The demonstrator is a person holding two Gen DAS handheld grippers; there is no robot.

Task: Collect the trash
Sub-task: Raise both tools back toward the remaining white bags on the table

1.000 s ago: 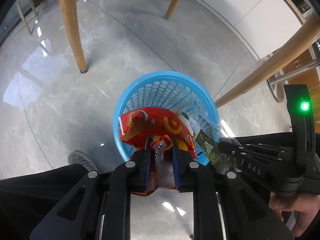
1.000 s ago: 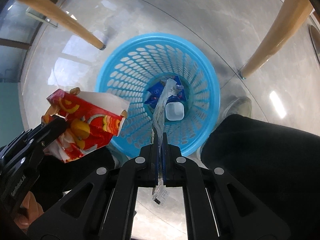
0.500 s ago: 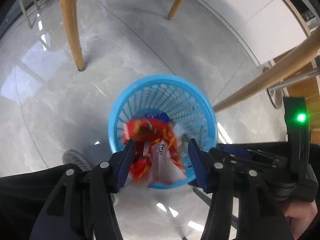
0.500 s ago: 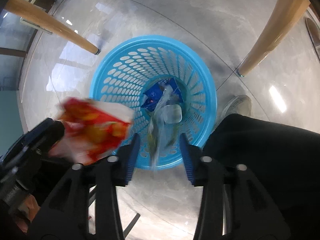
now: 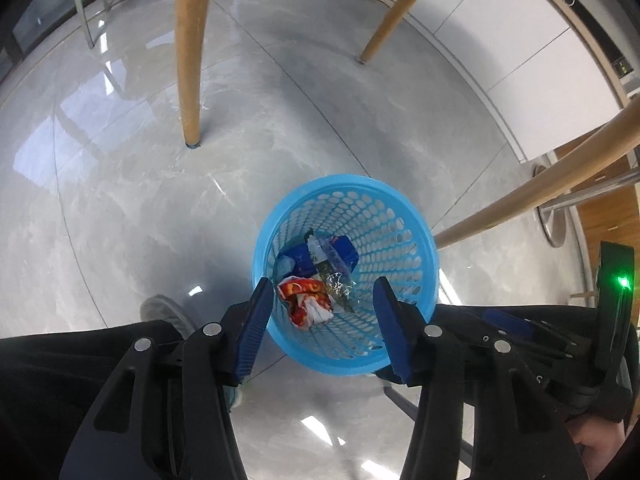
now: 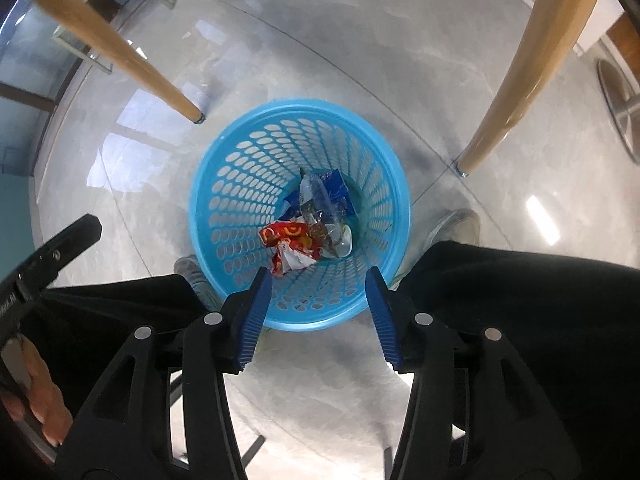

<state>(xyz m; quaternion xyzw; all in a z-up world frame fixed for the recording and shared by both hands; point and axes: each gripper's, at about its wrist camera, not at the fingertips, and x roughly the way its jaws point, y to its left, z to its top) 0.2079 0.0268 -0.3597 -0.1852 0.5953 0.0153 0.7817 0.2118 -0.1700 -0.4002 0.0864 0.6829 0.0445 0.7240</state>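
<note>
A blue perforated trash basket [image 5: 404,216] [image 6: 240,168] stands on the grey floor below both grippers. At its bottom lie a crumpled red and yellow snack bag [image 5: 306,300] [image 6: 290,246], a clear plastic wrapper [image 5: 340,282] [image 6: 320,216] and a blue packet [image 5: 344,250] [image 6: 334,182]. My left gripper [image 5: 322,292] hangs open above the basket's near rim with nothing between its blue pads. My right gripper [image 6: 318,284] is also above the near rim, its jaws still opening and empty. The left gripper's black finger [image 6: 52,252] shows at the left of the right wrist view.
Wooden chair legs [image 5: 190,52] [image 6: 516,72] stand around the basket on the glossy grey tiles. The person's dark trouser legs [image 6: 520,292] and grey shoes [image 5: 162,312] [image 6: 456,224] are close to the basket. A metal stool base [image 5: 556,220] is at the right.
Both grippers opened and rose. The red snack bag fell from the left gripper and the clear wrapper from the right gripper; both now lie in the basket.
</note>
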